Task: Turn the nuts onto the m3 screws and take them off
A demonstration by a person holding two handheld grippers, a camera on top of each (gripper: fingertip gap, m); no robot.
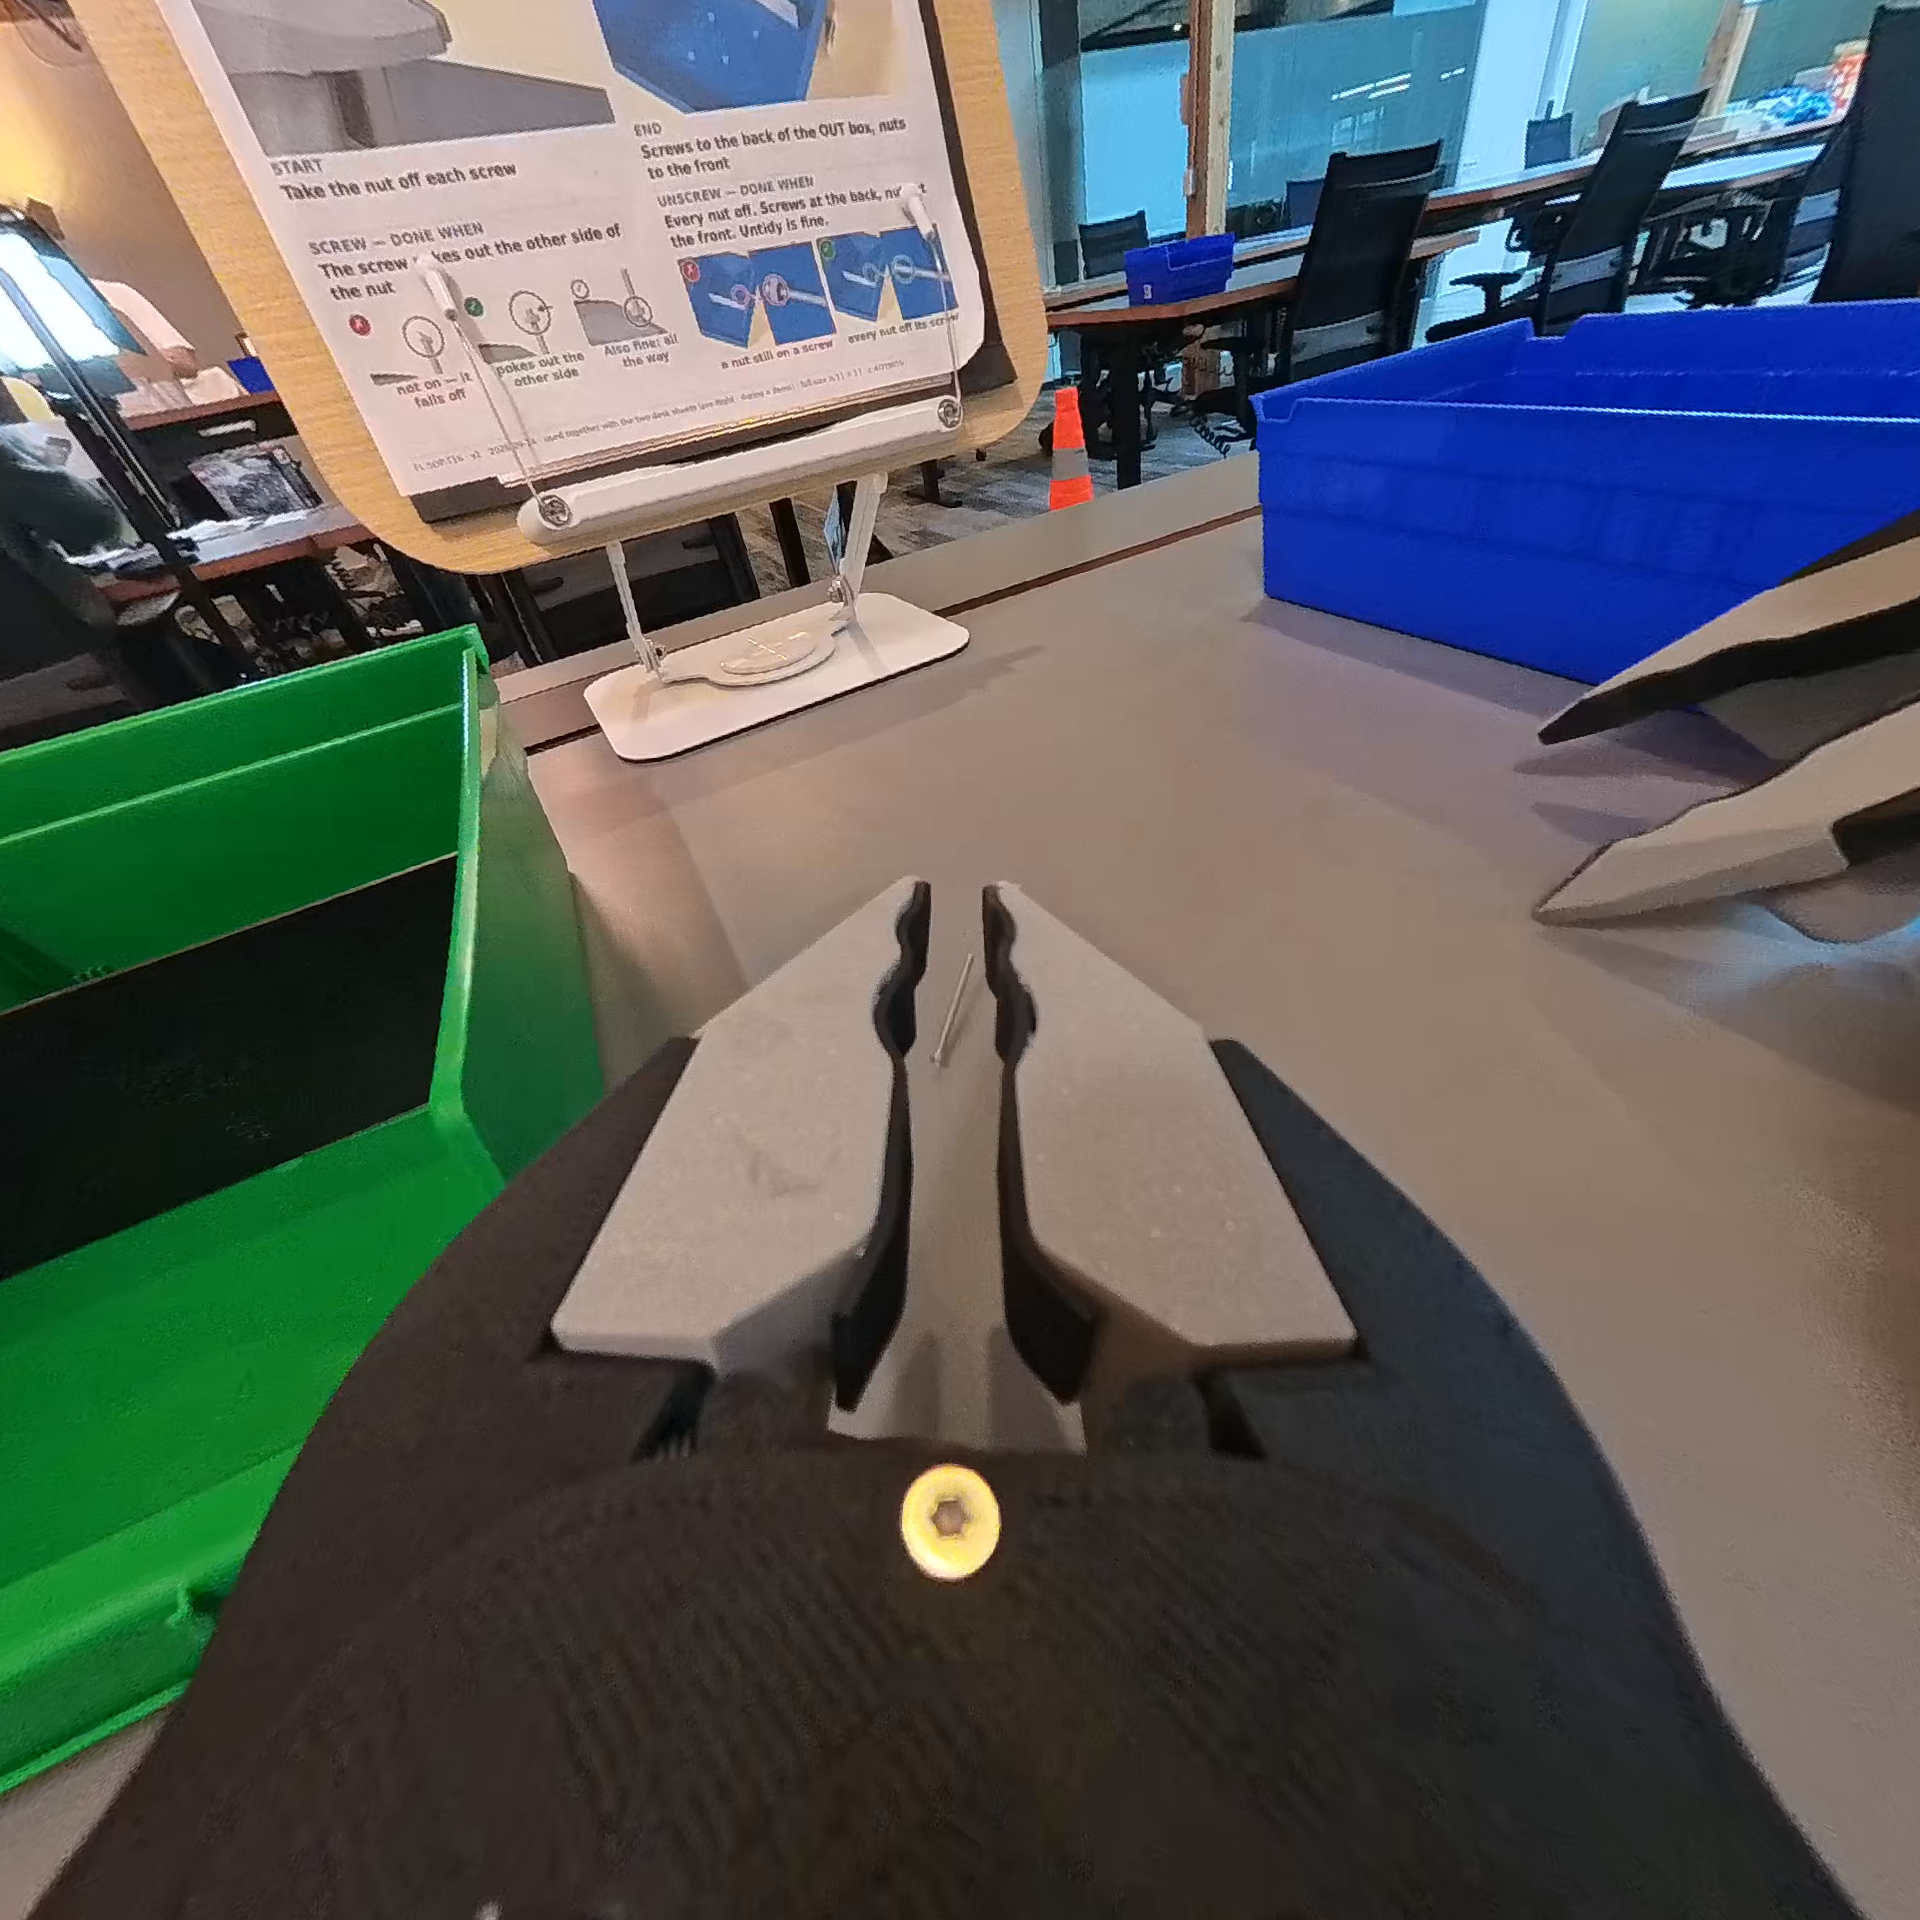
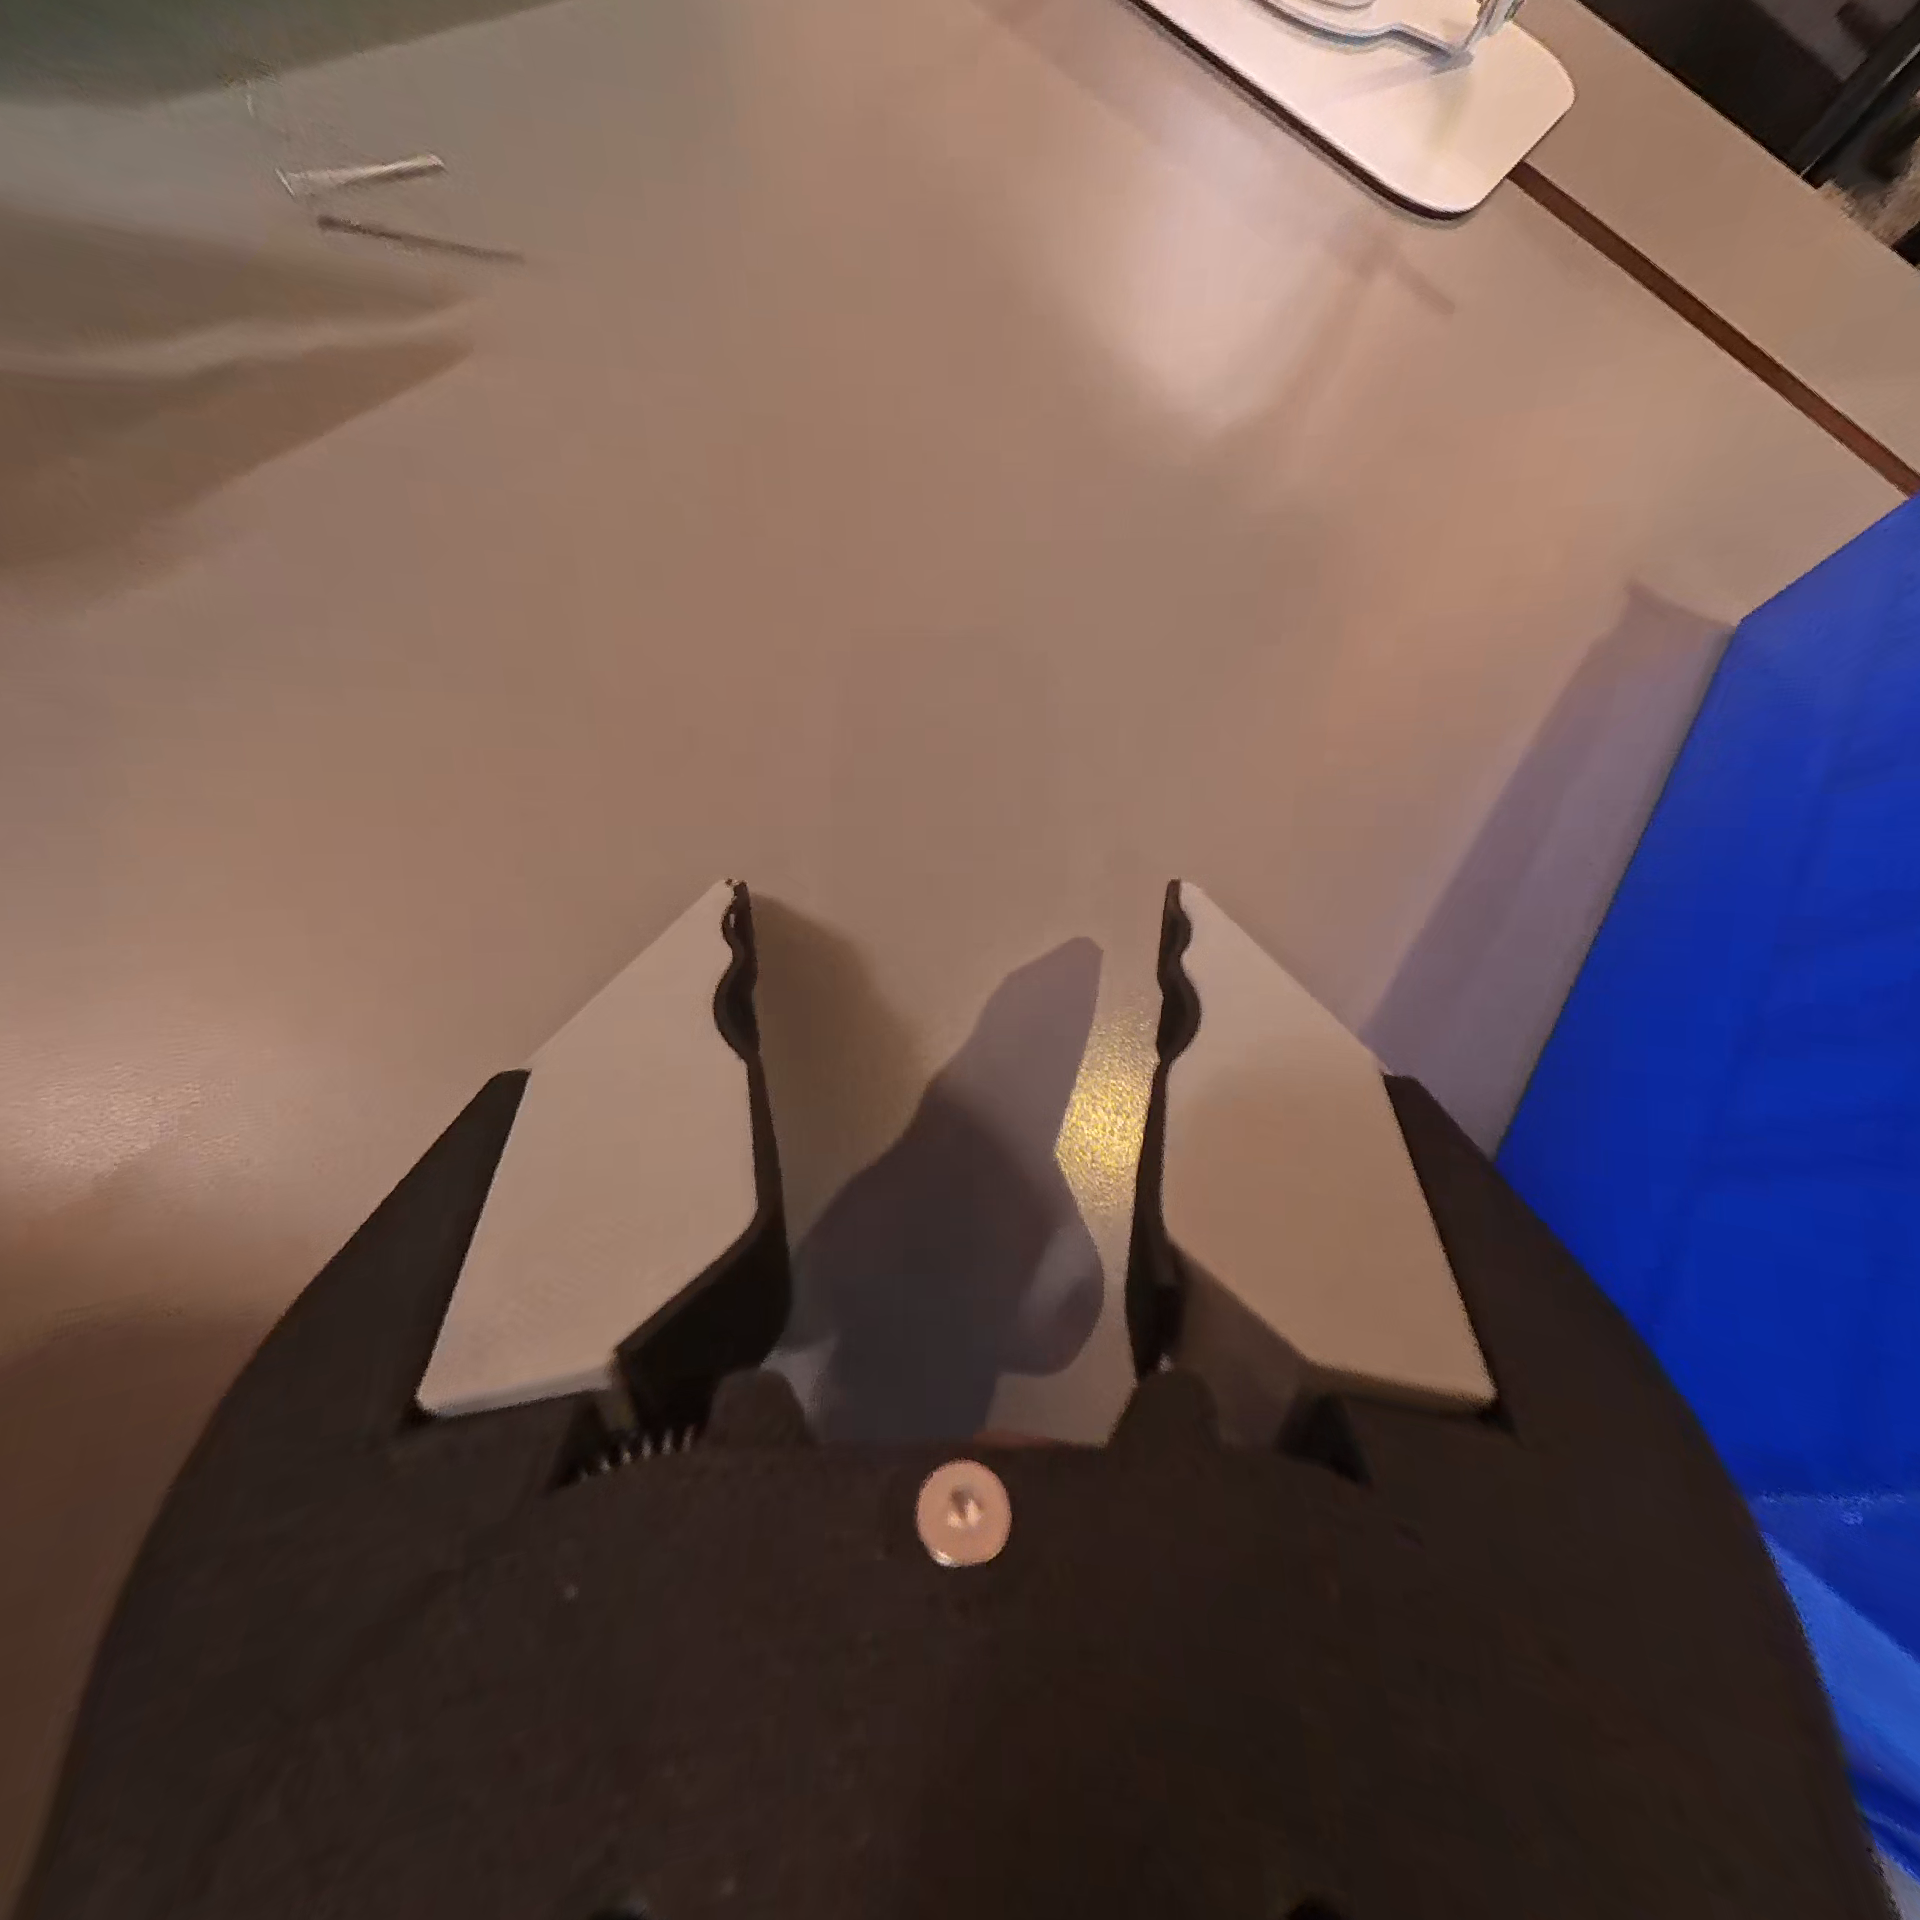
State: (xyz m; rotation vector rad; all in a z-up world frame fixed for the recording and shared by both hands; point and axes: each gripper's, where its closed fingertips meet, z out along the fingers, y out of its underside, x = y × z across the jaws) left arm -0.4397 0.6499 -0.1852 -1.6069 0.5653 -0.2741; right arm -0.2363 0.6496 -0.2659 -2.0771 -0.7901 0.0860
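Green bin [image 1: 239, 1039] at the left edge of the grey table [image 1: 1247, 1039], a dark divider across its inside, contents hidden behind the wall. Blue bin [image 1: 1579, 499] at the far right, its inside out of sight from this low angle; in the right wrist view only its outer wall [image 2: 1766, 1039] shows. Between them, at the back, a wooden stand [image 1: 727, 644] on a white base, holding an instruction sheet [image 1: 623, 229]. Screw [image 1: 954, 1008] flat on the table, thin and silver, long axis running roughly away from the left camera, tilted slightly right — head end nearer. Left gripper [image 1: 956, 894] low over it, jaws slightly apart on either side, not clamping. Right gripper [image 2: 956, 894] near the blue bin, jaws spread wide, nothing between them. Nothing between either gripper and the screw [image 2: 358, 175] — blurred at far left in the right view.
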